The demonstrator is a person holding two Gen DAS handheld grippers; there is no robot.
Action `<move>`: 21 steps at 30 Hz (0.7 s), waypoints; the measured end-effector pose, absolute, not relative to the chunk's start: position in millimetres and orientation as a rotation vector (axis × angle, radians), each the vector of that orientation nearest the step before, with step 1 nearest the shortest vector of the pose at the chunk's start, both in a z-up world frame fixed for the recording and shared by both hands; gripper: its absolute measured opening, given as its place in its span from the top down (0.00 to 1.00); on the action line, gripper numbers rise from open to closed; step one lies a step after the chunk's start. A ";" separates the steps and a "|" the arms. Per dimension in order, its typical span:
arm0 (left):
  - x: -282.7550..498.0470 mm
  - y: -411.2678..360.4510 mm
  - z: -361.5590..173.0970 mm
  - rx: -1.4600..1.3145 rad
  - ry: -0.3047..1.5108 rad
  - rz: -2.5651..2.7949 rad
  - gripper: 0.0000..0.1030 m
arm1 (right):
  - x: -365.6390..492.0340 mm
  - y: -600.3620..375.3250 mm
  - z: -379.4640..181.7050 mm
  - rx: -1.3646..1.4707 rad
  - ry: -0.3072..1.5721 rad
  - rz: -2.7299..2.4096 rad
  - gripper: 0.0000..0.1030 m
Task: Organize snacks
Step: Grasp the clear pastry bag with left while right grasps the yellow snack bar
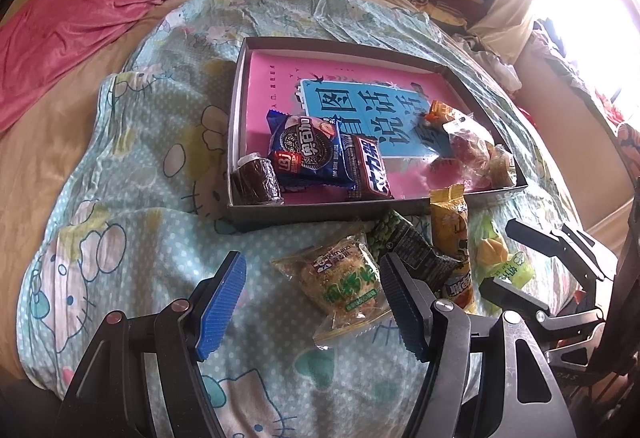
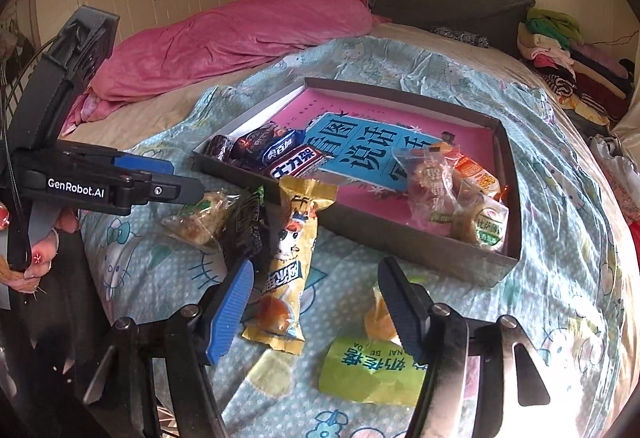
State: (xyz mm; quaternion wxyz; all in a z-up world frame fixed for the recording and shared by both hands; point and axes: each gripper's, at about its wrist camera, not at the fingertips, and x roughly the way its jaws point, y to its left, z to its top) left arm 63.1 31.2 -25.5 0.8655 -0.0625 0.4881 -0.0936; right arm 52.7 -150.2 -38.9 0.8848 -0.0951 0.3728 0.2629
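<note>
Both grippers stood open and empty above the bedspread (image 1: 132,174). Between the blue pads of the left gripper (image 1: 312,302) lay nothing but cloth, with the clear-wrapped crumbly cake (image 1: 346,284) just ahead of its right finger. Ahead of the right gripper (image 2: 316,302), the tall yellow bun packet (image 2: 288,262) lay just beyond its left pad, and the green-labelled sweet packet (image 2: 372,366) sat partly under its right finger; neither was gripped.

Further forward from both grippers sat the shallow box (image 1: 320,212), lined with a pink book cover. Part of the sorting looked done: at the box's near left corner, as the left gripper saw it, lay a dark foil-wrapped roll (image 1: 256,178), a blue cookie pack (image 1: 310,158) and a chocolate bar (image 1: 366,168) bunched together, and toward the right end a heap of clear-wrapped pastries (image 2: 452,194).

Left outside, between grippers and box, were the cake, a dark packet of green peas (image 1: 404,242), the yellow bun and the green sweet: four items by my count. I judged the task roughly half finished.
</note>
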 end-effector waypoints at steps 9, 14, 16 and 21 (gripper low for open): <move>62.7 30.8 -35.4 -0.179 1.076 -0.223 0.31 | 48.4 -133.0 -58.1 -0.283 0.839 0.571 0.37; 63.6 28.2 -41.4 -0.210 1.100 -0.240 0.31 | 53.1 -128.0 -68.9 -0.300 0.874 0.554 0.37; 63.8 27.6 -43.4 -0.219 1.107 -0.240 0.31 | 54.9 -126.9 -71.6 -0.303 0.875 0.549 0.39; 65.2 22.7 -50.1 -0.218 1.125 -0.239 0.31 | 59.3 -122.0 -75.5 -0.312 0.865 0.545 0.48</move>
